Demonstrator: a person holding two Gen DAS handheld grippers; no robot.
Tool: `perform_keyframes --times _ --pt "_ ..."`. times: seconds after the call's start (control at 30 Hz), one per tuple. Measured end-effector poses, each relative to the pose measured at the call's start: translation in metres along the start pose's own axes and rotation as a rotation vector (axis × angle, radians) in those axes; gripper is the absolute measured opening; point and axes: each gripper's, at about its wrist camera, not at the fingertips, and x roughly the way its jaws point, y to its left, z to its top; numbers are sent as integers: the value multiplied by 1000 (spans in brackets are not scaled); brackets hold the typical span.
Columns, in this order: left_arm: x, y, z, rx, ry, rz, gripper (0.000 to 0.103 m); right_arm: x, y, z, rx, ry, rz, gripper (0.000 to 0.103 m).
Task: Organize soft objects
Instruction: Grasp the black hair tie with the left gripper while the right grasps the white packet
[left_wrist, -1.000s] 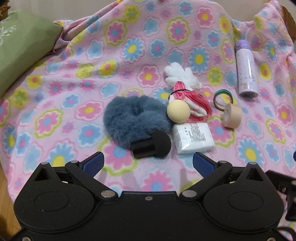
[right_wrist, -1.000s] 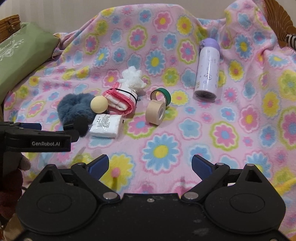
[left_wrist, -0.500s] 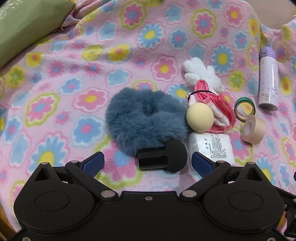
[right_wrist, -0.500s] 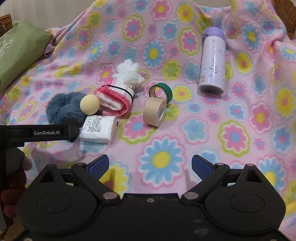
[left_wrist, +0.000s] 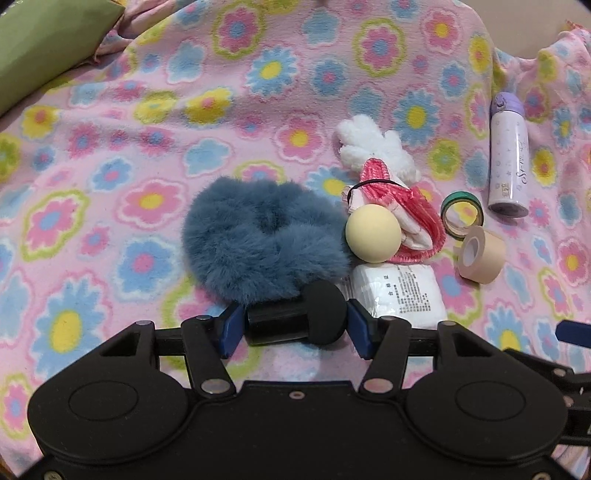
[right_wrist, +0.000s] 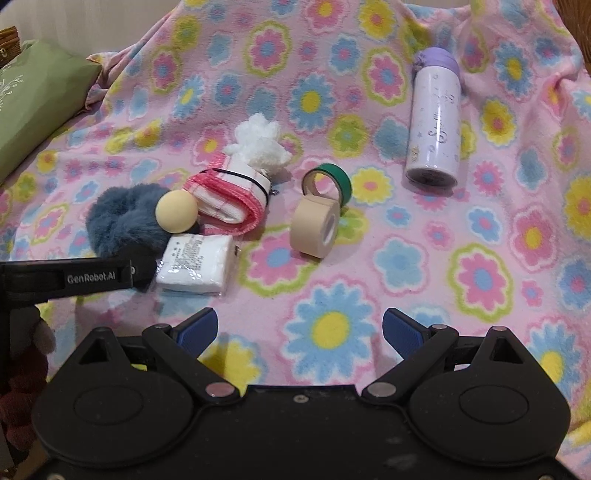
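Pink flowery blanket (left_wrist: 155, 122) covers everything under my tools. My left gripper (left_wrist: 293, 325) is closing, and its blue pads already touch both ends of the black foam roller (left_wrist: 295, 319). That roller lies right against the fluffy blue scrunchie (left_wrist: 258, 243). Just beside it are the yellow ball (left_wrist: 373, 233), the white packet (left_wrist: 400, 293) and the pink-edged cloth bundle (left_wrist: 413, 218). My right gripper (right_wrist: 299, 328) is spread wide over bare blanket, with nothing in it. Farther off stand the tan tape roll (right_wrist: 314, 230) and purple bottle (right_wrist: 434, 118).
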Motion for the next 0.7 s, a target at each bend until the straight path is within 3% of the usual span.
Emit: perform_keyframes --times 0.7 --pt "-19 27 -5 18 26 3 53 32 49 33 5 46 80 96"
